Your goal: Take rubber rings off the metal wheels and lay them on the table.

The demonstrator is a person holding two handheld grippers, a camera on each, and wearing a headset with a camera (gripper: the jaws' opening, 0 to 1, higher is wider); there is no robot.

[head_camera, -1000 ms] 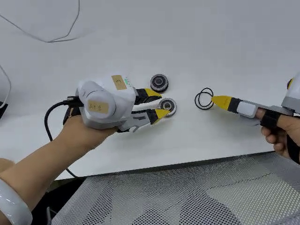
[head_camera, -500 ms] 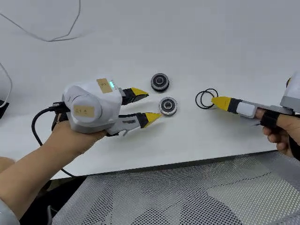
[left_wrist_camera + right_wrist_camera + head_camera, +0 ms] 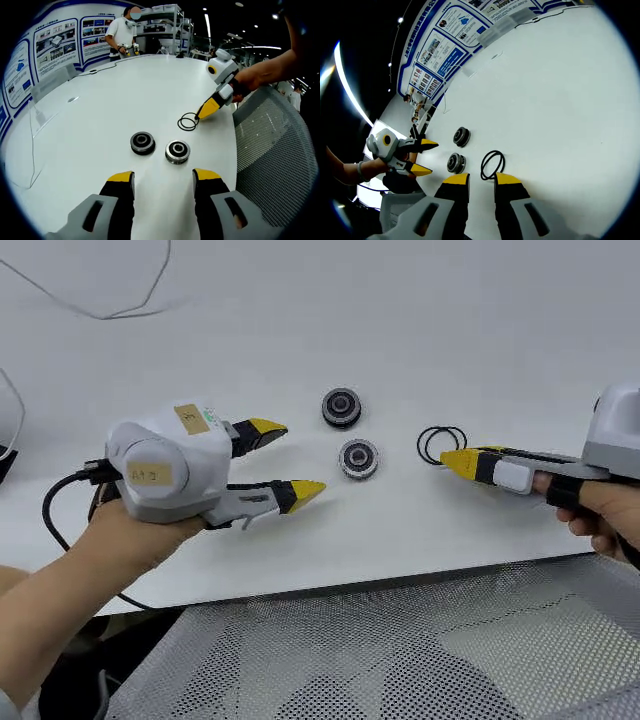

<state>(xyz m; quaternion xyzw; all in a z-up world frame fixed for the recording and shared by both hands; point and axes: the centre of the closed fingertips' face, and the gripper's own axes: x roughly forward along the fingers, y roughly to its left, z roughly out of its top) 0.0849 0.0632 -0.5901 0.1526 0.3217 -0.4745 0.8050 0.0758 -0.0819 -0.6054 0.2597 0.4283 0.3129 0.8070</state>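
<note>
Two metal wheels with dark rims lie flat on the white table (image 3: 500, 330), one farther (image 3: 341, 406) (image 3: 142, 142) (image 3: 461, 136) and one nearer (image 3: 358, 458) (image 3: 177, 151) (image 3: 455, 163). Two thin black rubber rings (image 3: 441, 443) (image 3: 188, 121) (image 3: 492, 163) lie overlapping on the table to their right. My left gripper (image 3: 287, 457) (image 3: 164, 176) is open and holds nothing, a short way left of the nearer wheel. My right gripper (image 3: 450, 460) (image 3: 482, 180) points at the rings from the right, just short of them, its jaws a narrow gap apart with nothing between.
A thin cable (image 3: 110, 310) runs across the table's far left. The table's front edge (image 3: 400, 580) borders a grey mesh seat (image 3: 400, 660). In the left gripper view a person (image 3: 122, 32) stands beyond the table's far end.
My left gripper has drawn back to the left, away from the nearer wheel that sat between its jaws, and that wheel stays on the table. The right gripper has barely moved.
</note>
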